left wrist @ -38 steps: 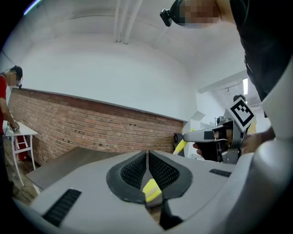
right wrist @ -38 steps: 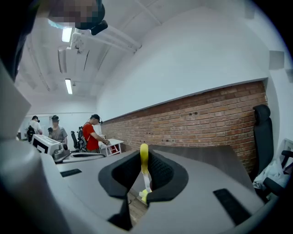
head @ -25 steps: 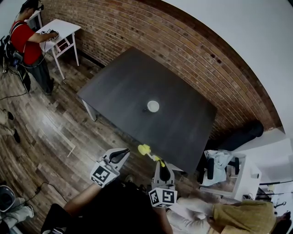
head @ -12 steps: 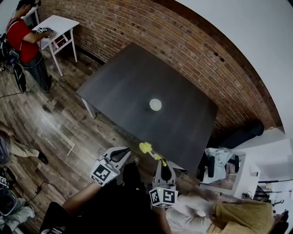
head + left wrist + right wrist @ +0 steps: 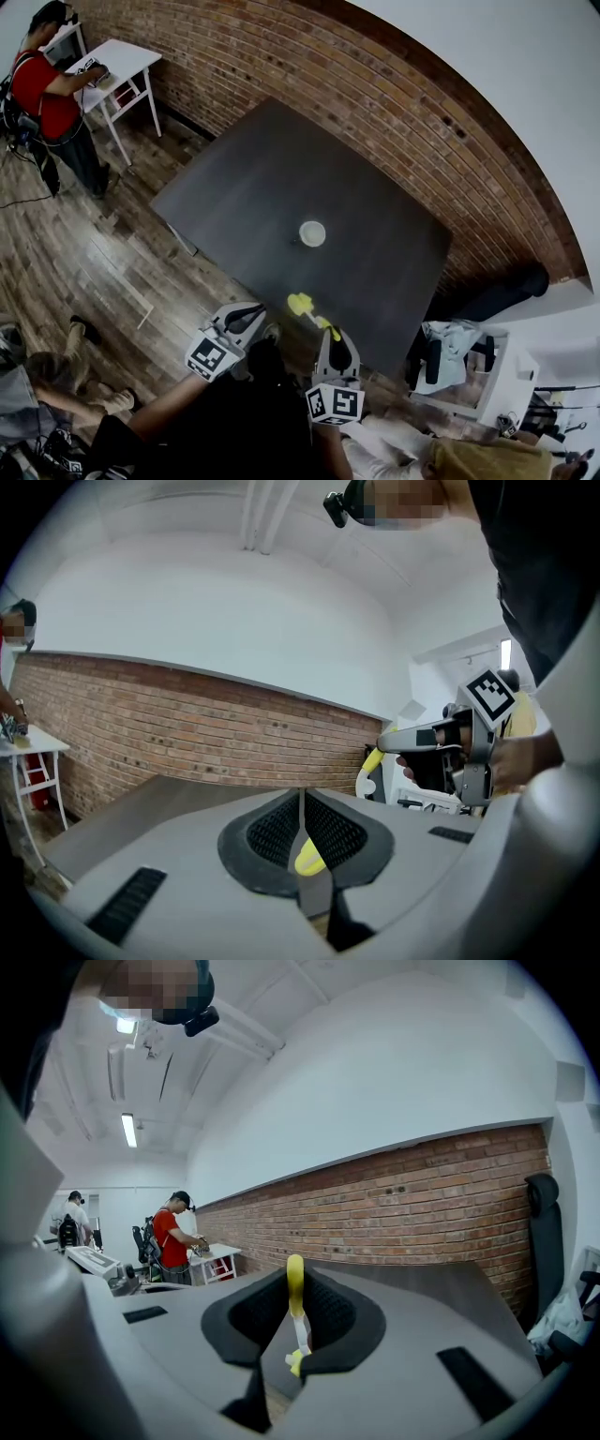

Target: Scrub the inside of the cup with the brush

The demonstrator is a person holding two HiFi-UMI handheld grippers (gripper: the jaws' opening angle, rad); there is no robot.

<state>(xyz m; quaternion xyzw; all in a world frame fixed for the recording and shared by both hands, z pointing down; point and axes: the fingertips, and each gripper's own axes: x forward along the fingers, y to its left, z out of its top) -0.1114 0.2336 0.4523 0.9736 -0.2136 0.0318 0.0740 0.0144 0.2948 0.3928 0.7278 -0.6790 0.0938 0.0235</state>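
Where the cup (image 5: 312, 233) stands: upright and alone near the middle of the dark table (image 5: 244, 178), mouth up, well apart from both grippers.
Cup's inside: it looks pale from the head view; too small to tell whether anything lies in it.
Brush (image 5: 301, 306): yellow, with its head at the table's near edge and its handle running back into the right gripper; it does not reach the cup.
Right gripper (image 5: 330, 336): jaws closed on the brush handle, which stands upright between the black pads in the right gripper view, with a white strip lower down the handle.
Left gripper (image 5: 251, 315): jaws pressed together, pads meeting in a thin line, with nothing clamped; a bit of yellow shows through the gap below the pads.
Pose: both grippers are held low in front of the person, side by side, short of the table's near edge, and both point toward the table.
Elsewhere: a brick wall (image 5: 394, 112) runs behind the table; a person in a red shirt (image 5: 47, 84) stands at a small white table (image 5: 127, 56) on the wooden floor (image 5: 84, 253).
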